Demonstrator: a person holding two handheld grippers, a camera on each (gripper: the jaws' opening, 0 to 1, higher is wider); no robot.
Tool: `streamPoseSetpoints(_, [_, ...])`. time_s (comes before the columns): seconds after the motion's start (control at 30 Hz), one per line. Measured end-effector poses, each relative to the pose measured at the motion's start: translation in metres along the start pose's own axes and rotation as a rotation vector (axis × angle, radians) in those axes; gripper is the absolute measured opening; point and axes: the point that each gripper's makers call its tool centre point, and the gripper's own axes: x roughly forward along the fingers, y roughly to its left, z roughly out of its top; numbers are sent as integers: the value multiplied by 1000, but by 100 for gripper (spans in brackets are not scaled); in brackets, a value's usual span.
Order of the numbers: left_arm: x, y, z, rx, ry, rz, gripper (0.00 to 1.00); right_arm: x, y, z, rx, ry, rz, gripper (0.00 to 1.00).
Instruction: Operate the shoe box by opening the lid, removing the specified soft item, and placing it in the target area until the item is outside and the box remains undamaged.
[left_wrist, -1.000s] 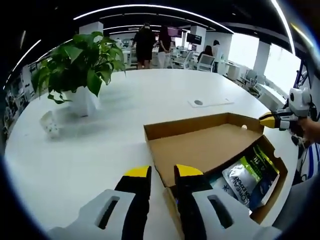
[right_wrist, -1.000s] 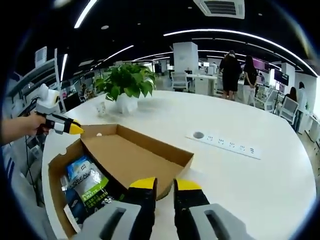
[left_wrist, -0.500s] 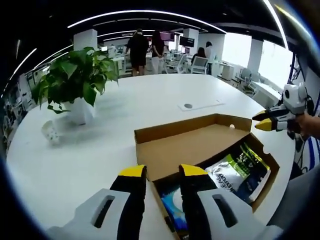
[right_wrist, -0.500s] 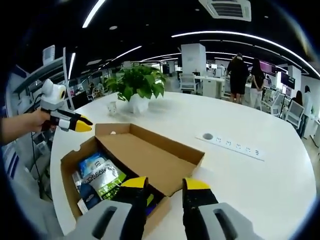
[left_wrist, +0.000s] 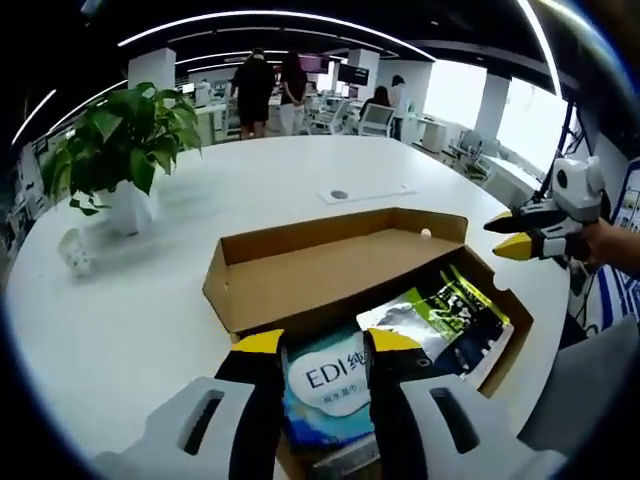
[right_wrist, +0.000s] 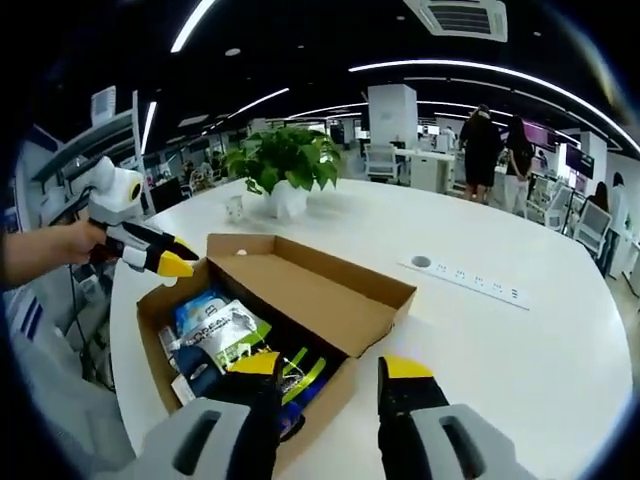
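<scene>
Left gripper view showed a plant (left_wrist: 120, 130) far off on the white table (left_wrist: 130, 300), then the shoe box (left_wrist: 300, 275) with its lid folded back and lying flat. Soft packets sat inside the box. A blue and white packet (left_wrist: 325, 385) was just past the left gripper (left_wrist: 322, 345), whose jaws were apart and held nothing. A green and white packet (left_wrist: 415, 315) lay next to it, and darker ones sat further right. The right gripper (left_wrist: 512, 240) hung at the far right, by the box edge.

Right gripper view showed the right gripper (right_wrist: 333, 367) with its jaws wide apart and bare, above the box's near wall.

A jaw could poke the thin cardboard wall and bend or tear it. A slippery packet could slide out of a weak pinch. Two packets might come up together.

I could not tell which packet was the wanted one. The words on them were cut off, and the box's bottom was hidden under them.
</scene>
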Motion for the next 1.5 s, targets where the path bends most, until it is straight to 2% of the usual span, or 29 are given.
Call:
streamPoseSetpoints(0.4, [7,-34,-30,-38,43,-90,34,-7,23,-15,-15,6,45,52])
streamPoseSetpoints(0.6, [13,-49,-36,-52,49,-132,35,-9,31,-18,-24,3,62,55])
streamPoseSetpoints(1.03, [26,-62,-47,-117,80,-178,35,-17,42,-27,-46,-5,77,57])
streamPoseSetpoints(1.27, [34,-71,-50,-194,99,-223,29,-20,44,-27,-47,-17,84,58])
streamPoseSetpoints(1.33, [35,-74,-49,-203,99,-236,24,-21,44,-26,-50,-22,89,58])
streamPoseSetpoints(1.5, [40,-73,-48,-222,102,-241,21,-20,46,-26,-58,-26,95,58])
